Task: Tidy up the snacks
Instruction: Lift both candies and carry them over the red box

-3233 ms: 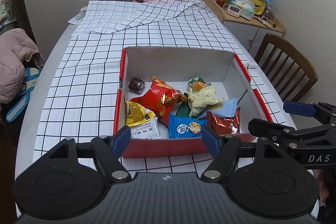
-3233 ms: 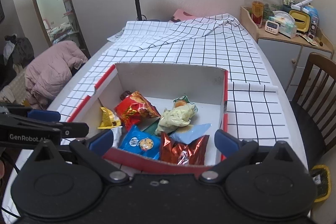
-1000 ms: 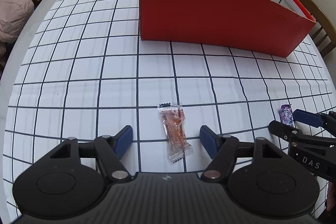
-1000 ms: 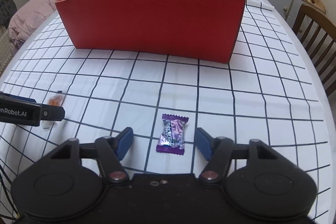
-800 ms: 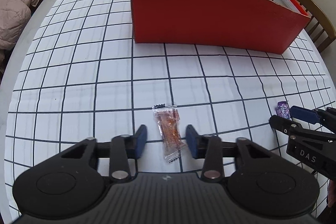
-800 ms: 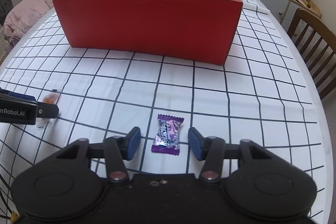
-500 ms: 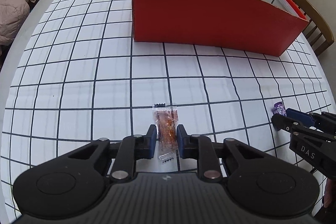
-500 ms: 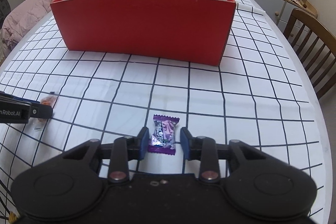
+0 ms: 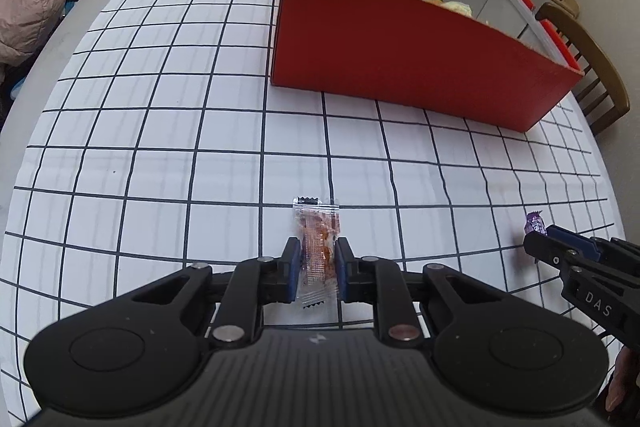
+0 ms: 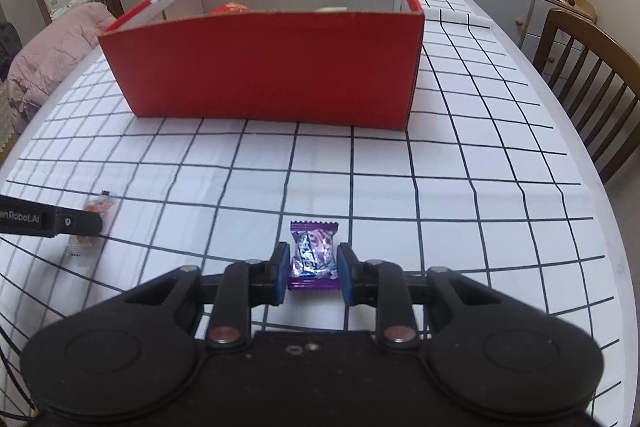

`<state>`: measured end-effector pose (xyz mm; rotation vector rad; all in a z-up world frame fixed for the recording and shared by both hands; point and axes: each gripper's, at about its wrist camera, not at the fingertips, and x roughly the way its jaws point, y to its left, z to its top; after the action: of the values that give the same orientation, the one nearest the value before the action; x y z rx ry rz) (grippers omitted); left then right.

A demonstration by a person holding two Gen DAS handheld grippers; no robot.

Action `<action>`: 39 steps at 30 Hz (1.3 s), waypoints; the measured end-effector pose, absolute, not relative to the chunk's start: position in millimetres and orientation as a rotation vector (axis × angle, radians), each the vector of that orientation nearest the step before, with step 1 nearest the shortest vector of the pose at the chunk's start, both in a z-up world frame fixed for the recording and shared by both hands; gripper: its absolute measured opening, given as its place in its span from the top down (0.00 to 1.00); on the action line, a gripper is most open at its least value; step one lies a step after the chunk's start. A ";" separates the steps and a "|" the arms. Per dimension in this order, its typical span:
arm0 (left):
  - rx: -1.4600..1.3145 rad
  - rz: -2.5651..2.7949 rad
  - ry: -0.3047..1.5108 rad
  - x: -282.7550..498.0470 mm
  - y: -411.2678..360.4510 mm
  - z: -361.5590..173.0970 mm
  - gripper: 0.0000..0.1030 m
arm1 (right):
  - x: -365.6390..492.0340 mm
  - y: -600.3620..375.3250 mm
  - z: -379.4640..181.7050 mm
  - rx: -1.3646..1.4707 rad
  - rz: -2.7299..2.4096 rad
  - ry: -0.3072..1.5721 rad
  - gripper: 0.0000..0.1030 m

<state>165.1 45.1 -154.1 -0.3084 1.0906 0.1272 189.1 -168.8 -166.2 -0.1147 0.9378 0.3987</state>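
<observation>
Down on the checked tablecloth (image 9: 160, 147), the left wrist view shows the left gripper (image 9: 317, 269) with its 2 blue pads pressed against the sides of a clear sachet with orange filling (image 9: 318, 247). Its jaws have just been closing and now clamp that sachet, which lies flat on the cloth with its far end reaching past the fingertips. Beyond it stands the red cardboard box (image 9: 400, 59), well apart from the sachet, with a few snack packets showing above its near wall. At the right edge of this view the right gripper (image 9: 540, 239) reaches in, a bit of purple wrapper at its tip. A wooden chair (image 9: 592, 67) stands past the table's right side.

Next, the right wrist view shows the right gripper (image 10: 311, 273) with its jaws likewise just closed, clamped on a purple wrapped candy (image 10: 313, 253) that rests on the cloth. The red box (image 10: 272, 67) sits further ahead, open at the top. At the left edge the left gripper's finger (image 10: 60, 221) crosses the orange sachet (image 10: 96, 207).
</observation>
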 end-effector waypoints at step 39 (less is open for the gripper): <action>-0.255 0.103 0.844 277.5 38.1 -29.5 0.83 | 293.0 -150.3 -47.6 -0.084 0.477 0.699 0.76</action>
<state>277.5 38.0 -29.5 -0.2552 0.8443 0.1032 293.0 -150.3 -47.6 -0.0840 0.6991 0.4775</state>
